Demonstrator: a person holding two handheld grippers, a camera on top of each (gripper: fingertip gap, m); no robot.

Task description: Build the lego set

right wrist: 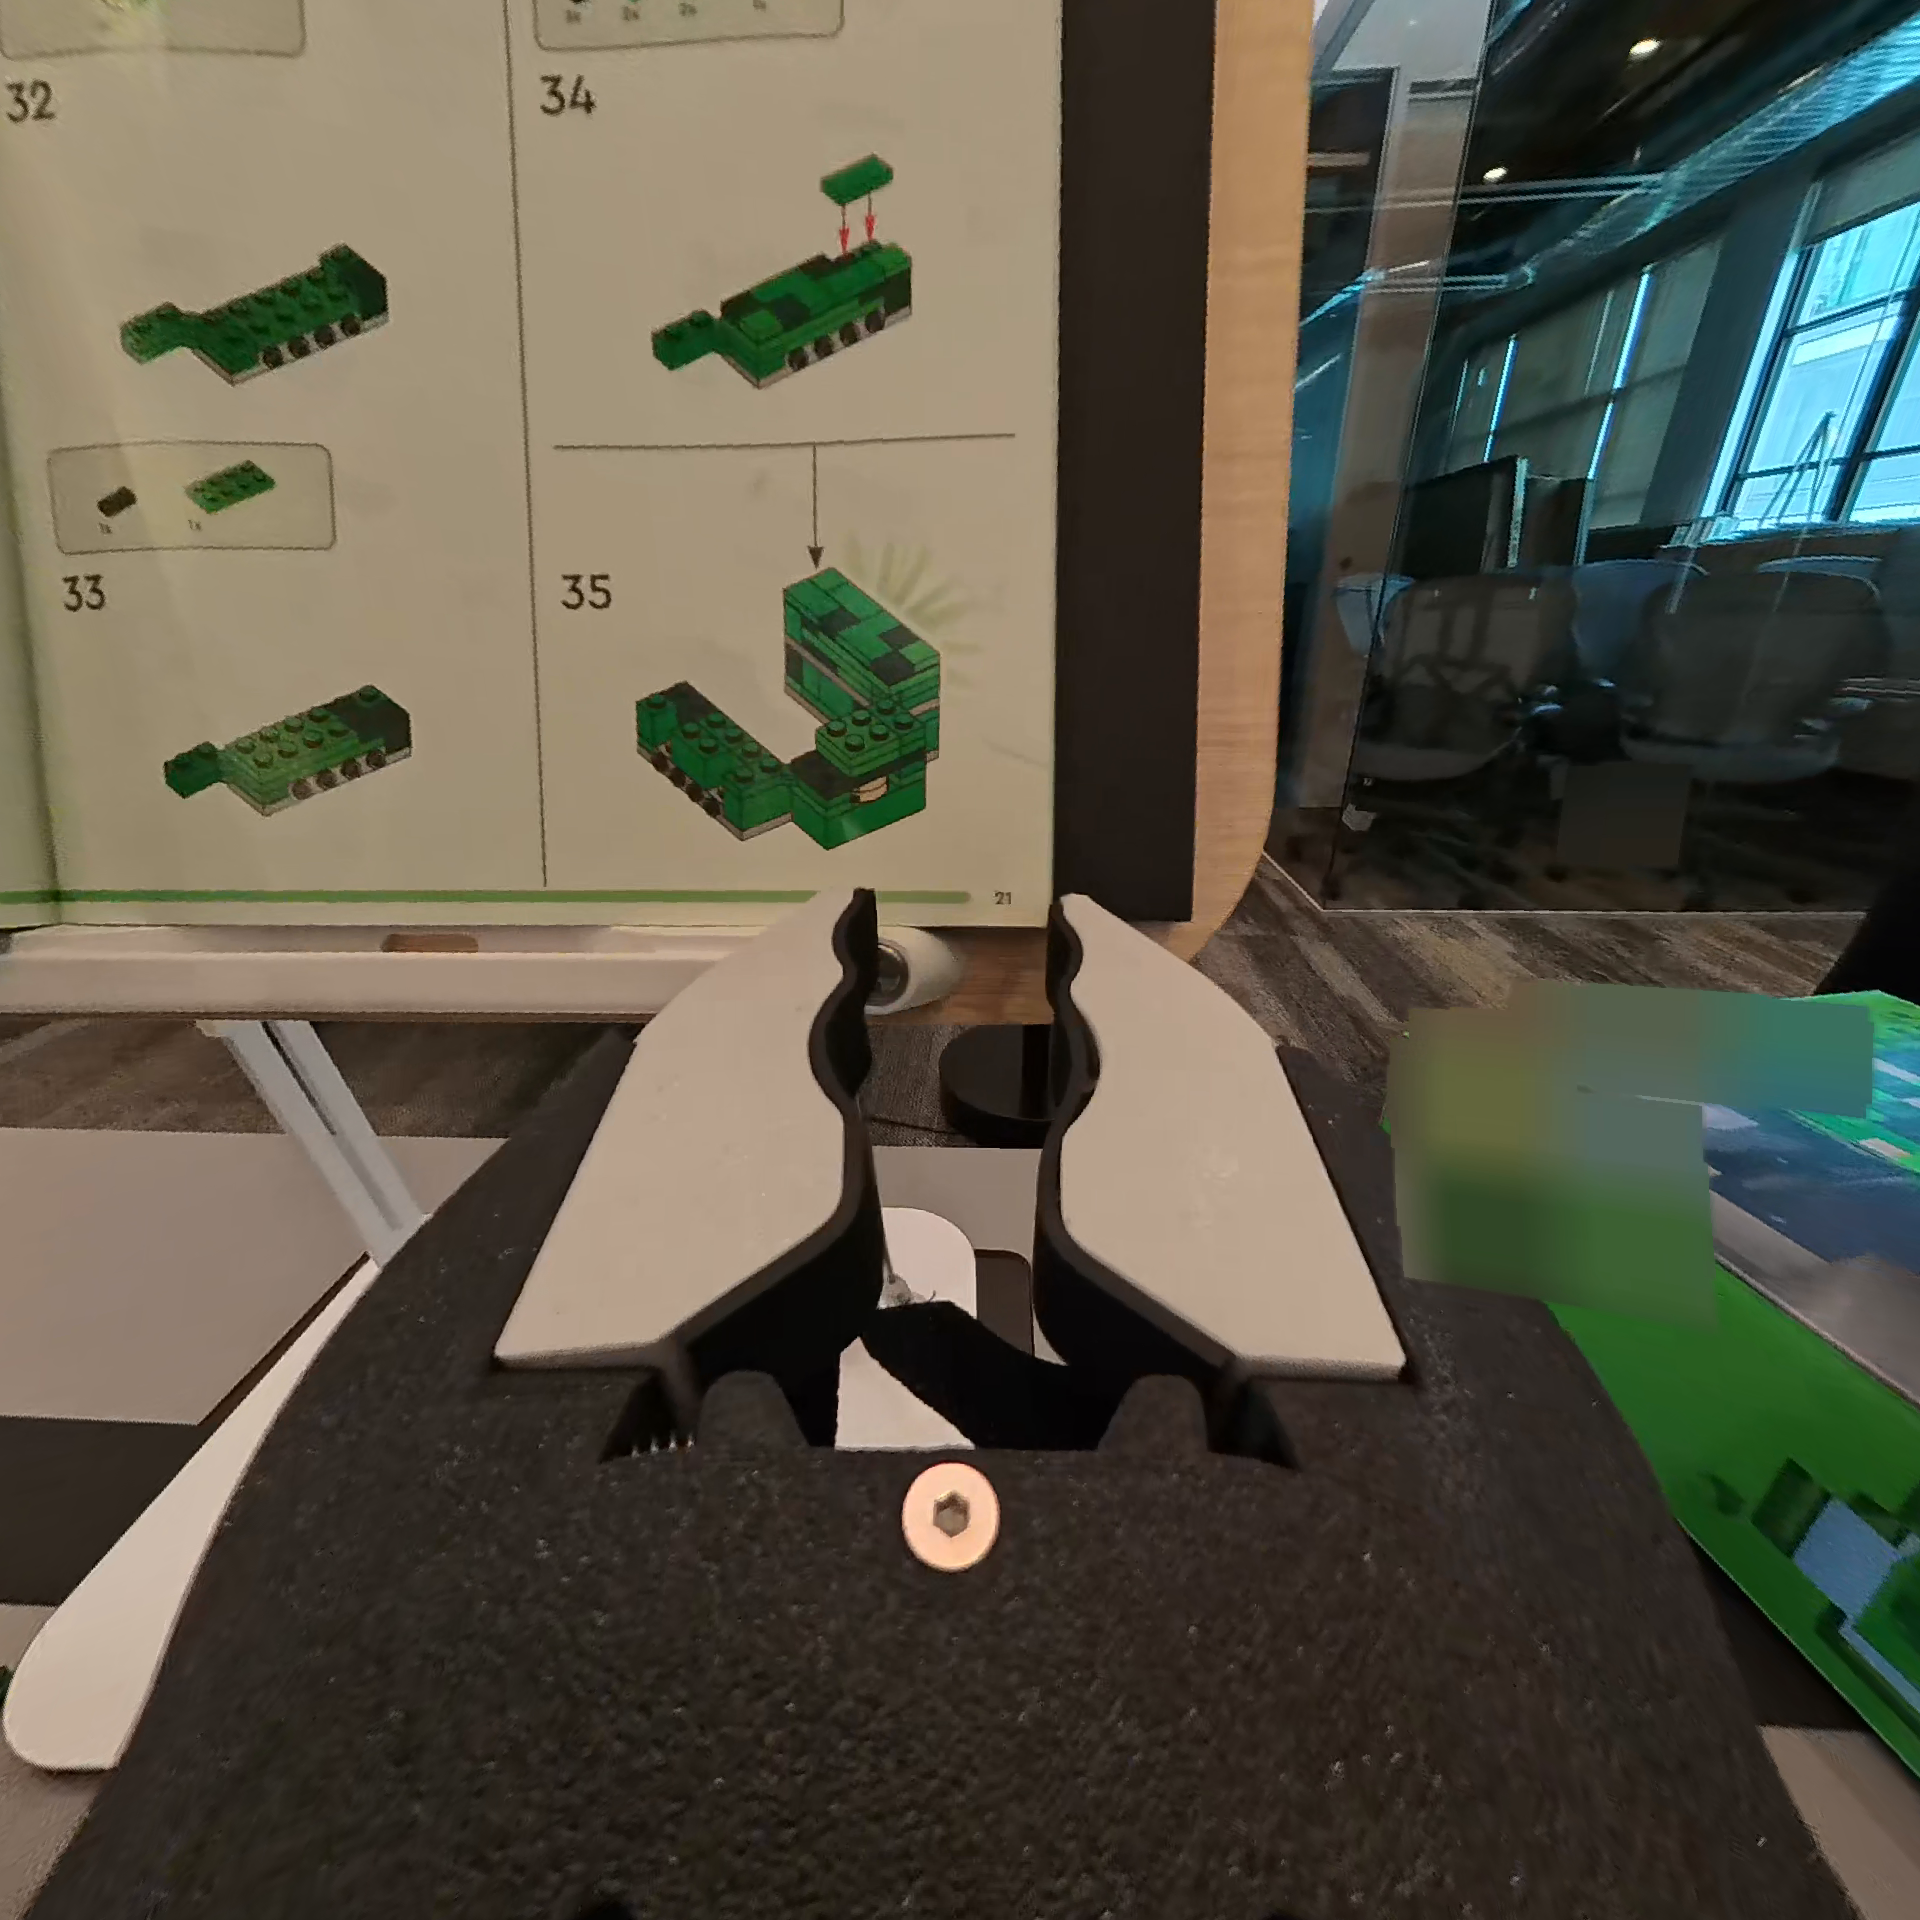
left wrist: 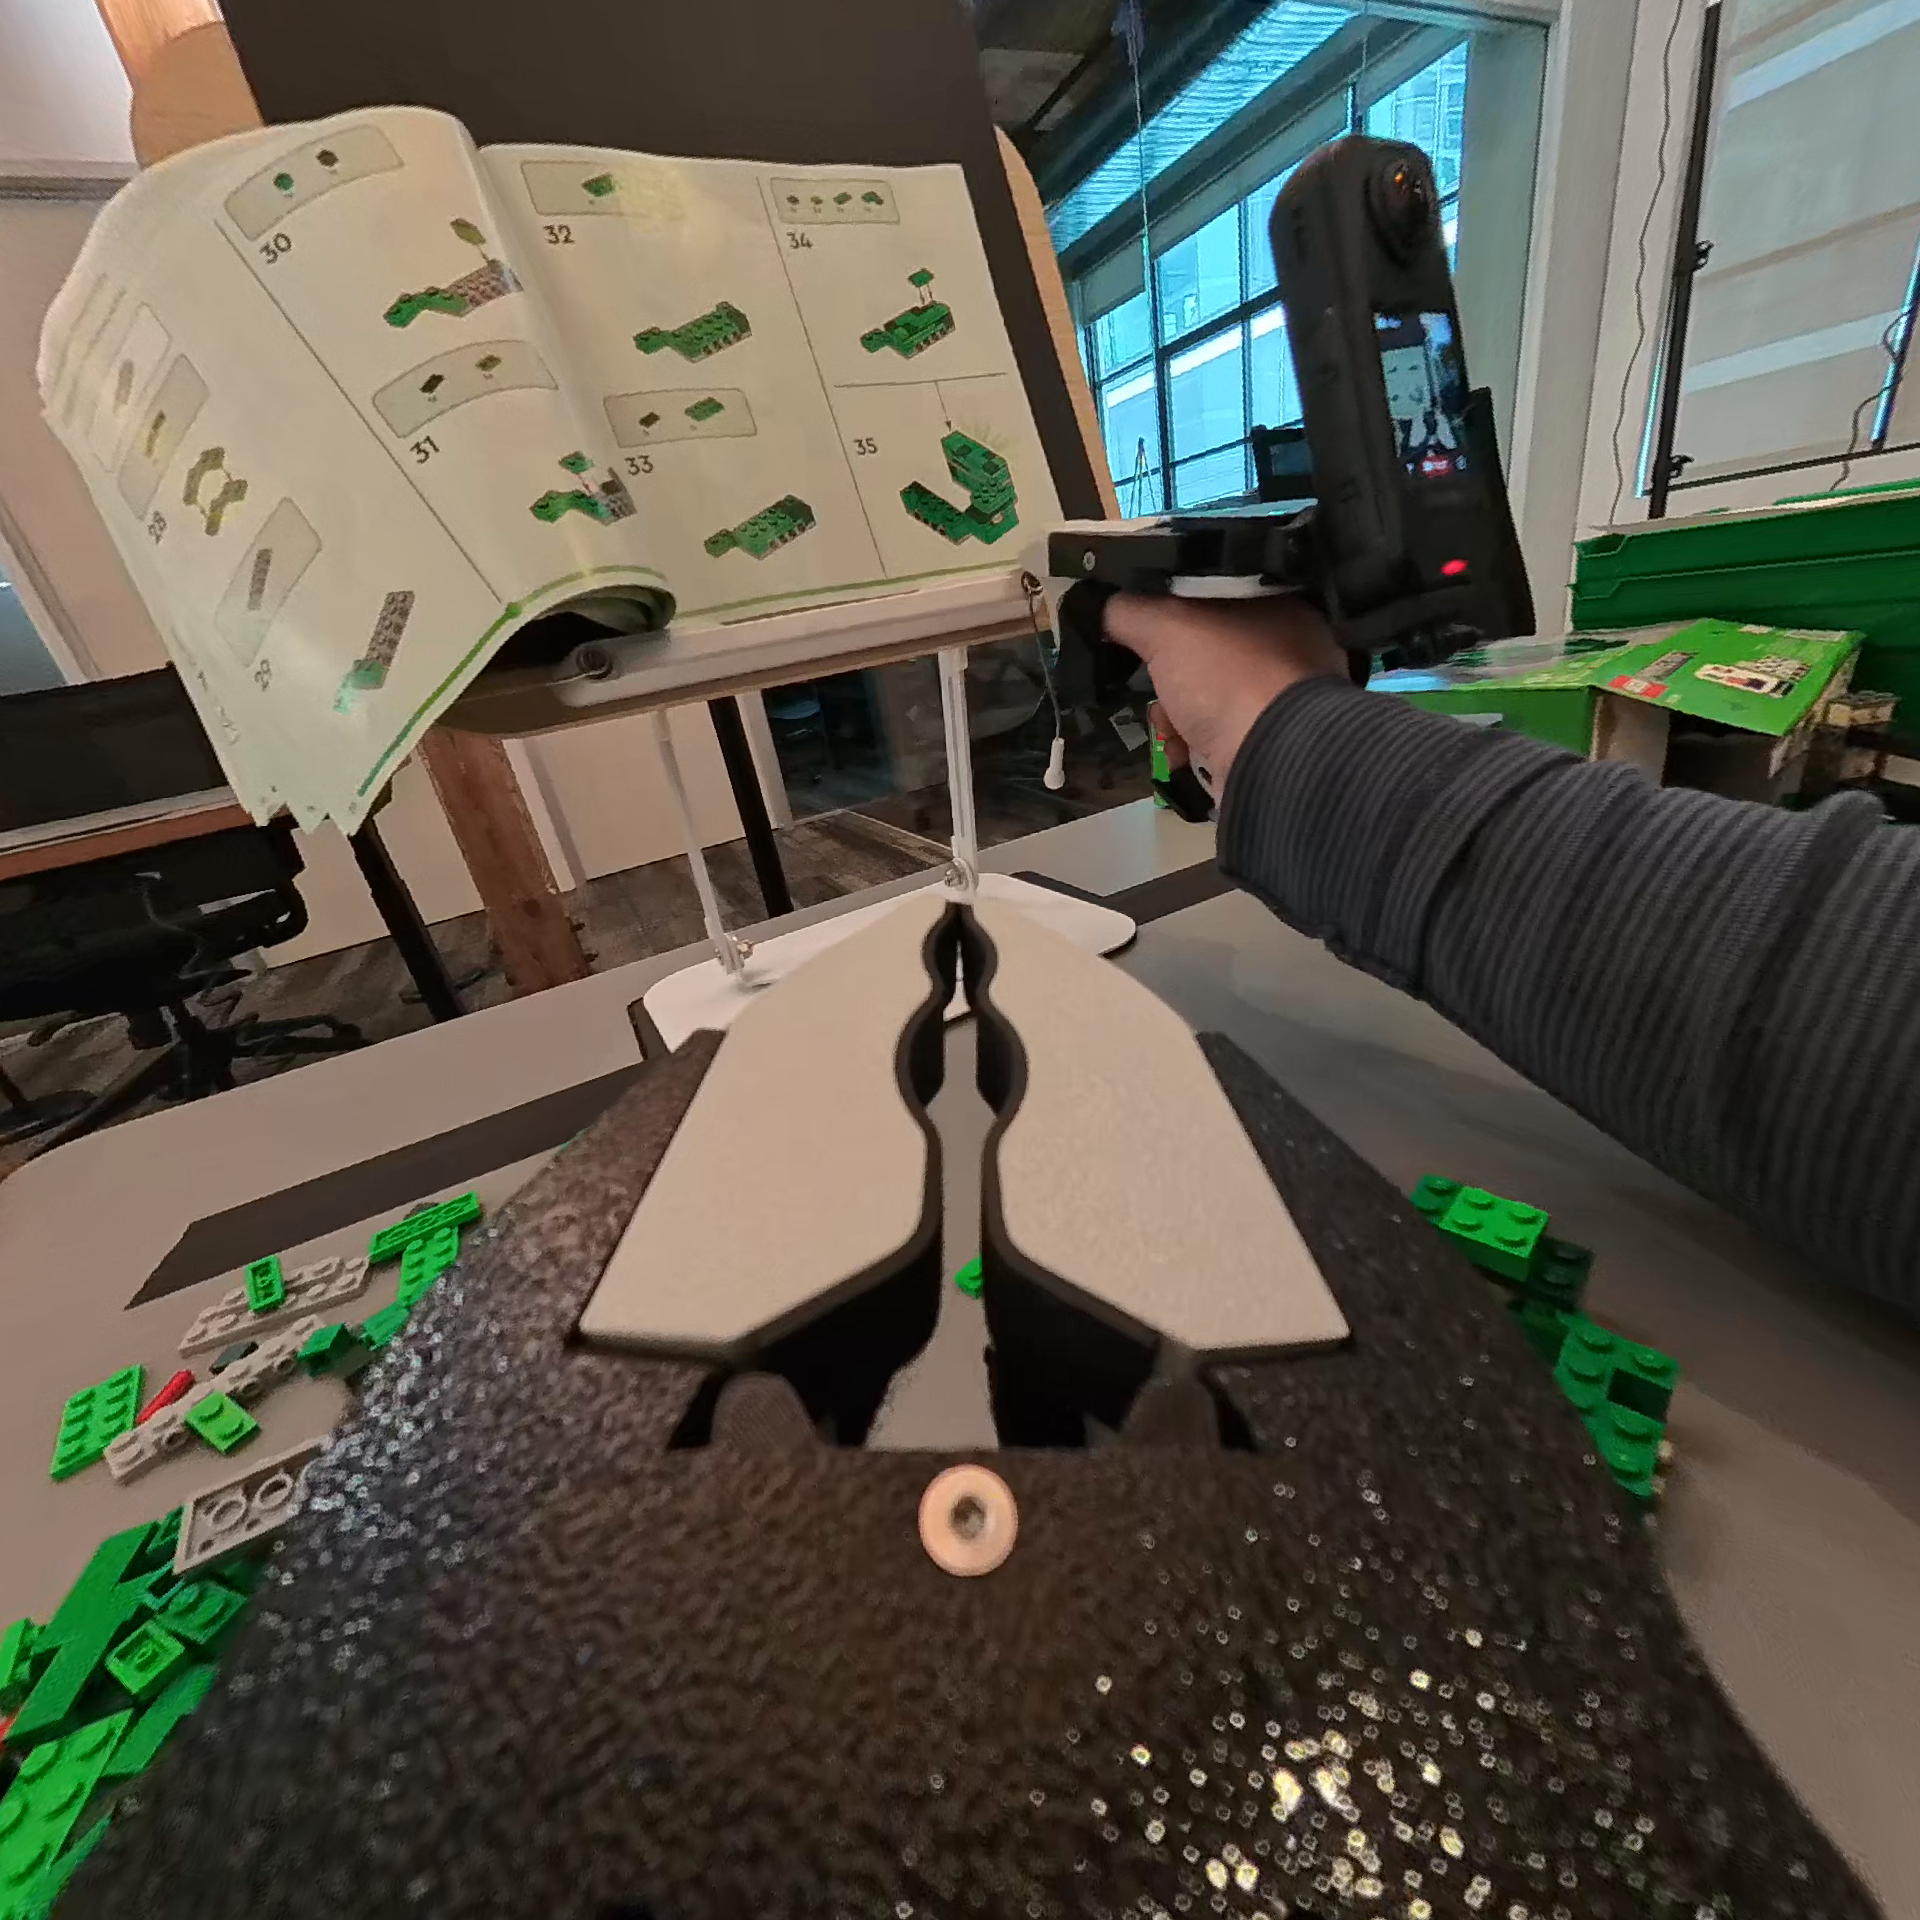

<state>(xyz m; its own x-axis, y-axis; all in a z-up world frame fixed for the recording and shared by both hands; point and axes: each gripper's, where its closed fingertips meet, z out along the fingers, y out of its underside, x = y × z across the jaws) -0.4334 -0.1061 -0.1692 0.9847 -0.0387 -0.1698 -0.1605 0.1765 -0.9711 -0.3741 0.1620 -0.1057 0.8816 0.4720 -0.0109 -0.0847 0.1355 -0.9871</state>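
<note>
Jaws empty on both grippers, left (left wrist: 961,920) closed over the counter (left wrist: 312,1122) among loose bricks (left wrist: 239,1361), right (right wrist: 961,914) parted and raised toward the manual (right wrist: 520,520), apparently so we can check the next step.

- Left gripper (left wrist: 961,920): two flat pale grey fingers (left wrist: 790,1174) with wavy black inner edges, set in a rough black body (left wrist: 935,1662) that glints with speckles.
- A round pale washer with a screw (left wrist: 967,1519) sits in the middle of that body.
- Right gripper (right wrist: 961,914): the same grey fingers (right wrist: 717,1164), black wavy edging, matte black textured body (right wrist: 935,1714), and a hex screw (right wrist: 950,1516) in a pale washer.
- From the left wrist view, the right gripper (left wrist: 1049,556) is black and white and carries a tall black camera (left wrist: 1382,395) with a small lit screen and a red light.
- The sleeve (left wrist: 1558,914) is dark grey with fine ribbed stripes.
</note>
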